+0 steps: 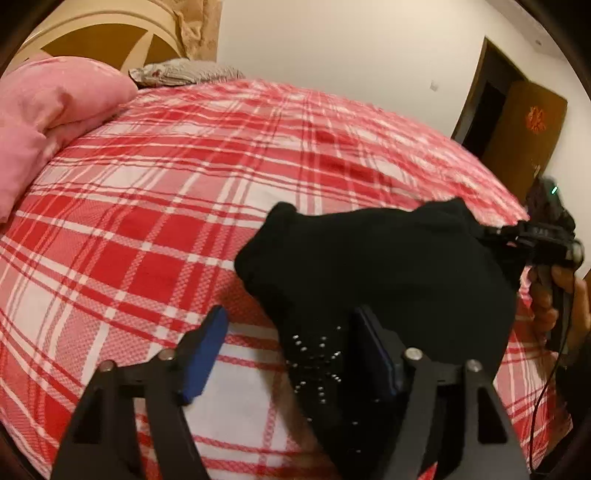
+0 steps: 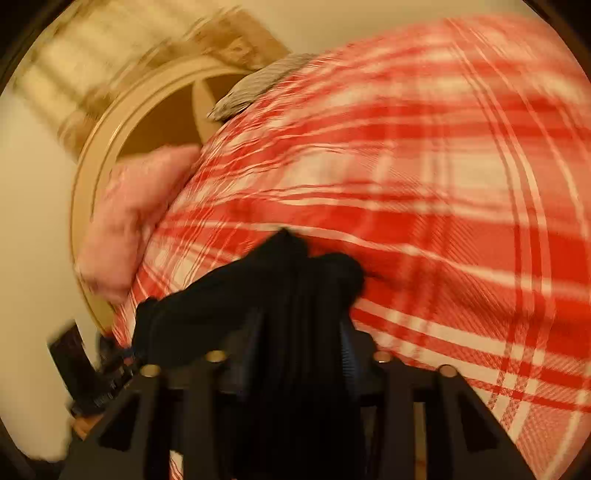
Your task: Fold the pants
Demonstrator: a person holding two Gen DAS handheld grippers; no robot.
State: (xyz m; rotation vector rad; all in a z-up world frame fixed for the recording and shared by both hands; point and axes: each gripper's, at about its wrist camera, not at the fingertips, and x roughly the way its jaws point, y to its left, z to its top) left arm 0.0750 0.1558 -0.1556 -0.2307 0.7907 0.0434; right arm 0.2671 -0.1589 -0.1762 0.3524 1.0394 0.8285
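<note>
**Black pants bunched on the plaid bed, one gripper open, one clamped**

Here is the left gripper (image 1: 291, 350), angled down over the red-and-white plaid bedspread (image 1: 155, 206), and its jaws stand wide apart. The blue-padded finger (image 1: 205, 354) on the left of that view hangs over bare plaid, touching nothing. The other finger sits right against the edge of the black fabric pants (image 1: 388, 266), but the pads do not press on the cloth from both sides.

The pants lie in a rumpled, doubled-up heap on the near right part of the bed, a patch of small silver studs (image 1: 317, 354) showing on the fabric close to the left gripper.

Over to the right gripper (image 2: 299, 332): black cloth (image 2: 258, 295) fills the gap between its two fingers, and the jaws sit at a middling width, closed on that bunch of pants. In the left wrist view it (image 1: 532, 240) comes in from the right edge of the bed, lying roughly level, with the person's hand (image 1: 554, 295) wrapped around its handle below.

The right wrist view is heavily smeared, so finer detail is lost there.

A pink quilted pillow (image 1: 51, 118) rests at the head of the bed, against a rounded beige headboard (image 1: 110, 33).
</note>
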